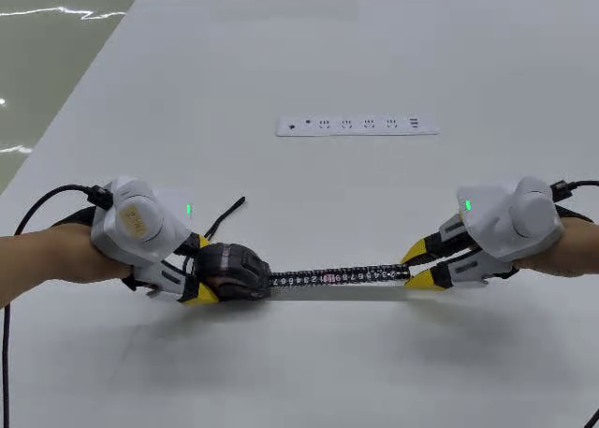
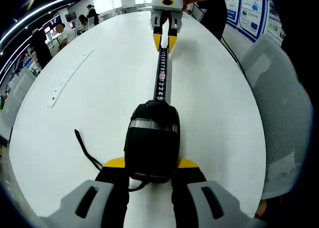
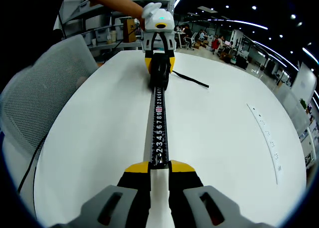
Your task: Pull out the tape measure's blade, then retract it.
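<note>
White counter (image 1: 374, 53) stretches away from the person, with a white power strip (image 1: 357, 125) lying flat near its middle, well apart from the work. Closer in, the black tape measure (image 1: 232, 271) sits on the counter at the left. The left gripper (image 1: 208, 269) has it by the case, its yellow-tipped jaws pinching the body from both sides. A thin black strap (image 1: 225, 217) trails from the case across the surface behind it.

From the case the blade (image 1: 342, 276) runs out to the right, low over the counter and roughly straight, its white numbers on a dark face showing in all three views. The right gripper (image 1: 412, 271) holds the far end, its jaws pressed together on the blade's tip. In the right gripper view the blade leads straight from those jaws to the case, and in the left gripper view it leads from the case to the other gripper.

Each gripper shows a small green light on its top. A grey mesh chair (image 3: 45, 93) stands just beside the counter's edge, and an open office with people lies in the background.
</note>
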